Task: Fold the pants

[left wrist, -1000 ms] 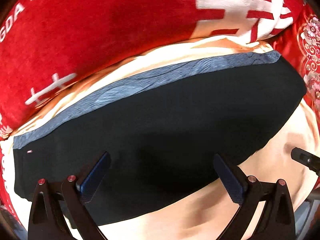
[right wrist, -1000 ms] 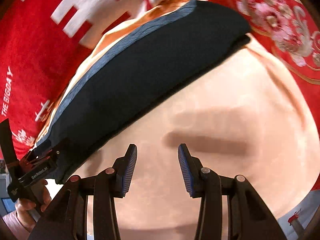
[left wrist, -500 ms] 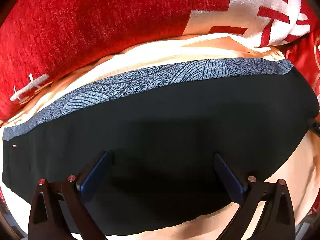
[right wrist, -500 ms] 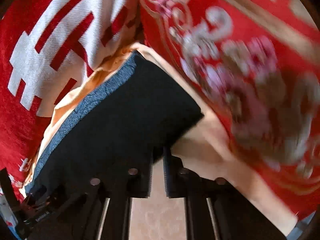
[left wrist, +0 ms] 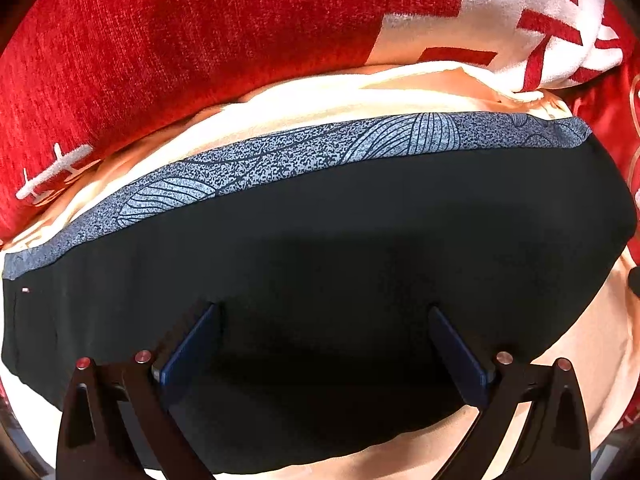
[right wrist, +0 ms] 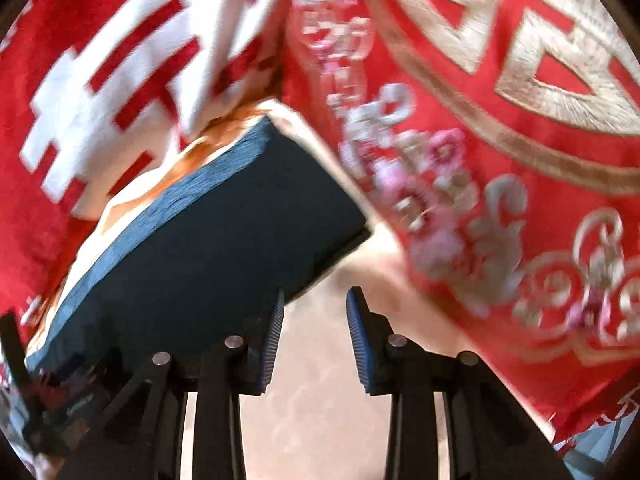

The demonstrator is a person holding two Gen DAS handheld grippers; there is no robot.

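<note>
So the whole surface is a bed covered in a smooth peach-coloured sheet (left wrist: 592,344). Lying flat on it is a folded pair of black pants with a grey-blue patterned waistband (left wrist: 360,248). Behind them a red plush pillow with white characters (left wrist: 200,40) sits on the sheet, and a red satin cushion with gold embroidery (right wrist: 500,140) is off to the right.

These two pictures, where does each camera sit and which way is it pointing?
Left wrist view: sits on the left hand-held gripper, looking steeply down along its wide-open fingers at the folded dark pants; only its own fingers show.
Right wrist view: sits on the right hand-held gripper, looking down past the pants' right end at peach bedding; its jaws, just reopened, hold nothing.
Shared: the pants, their patterned grey waistband, the red cushion.
</note>
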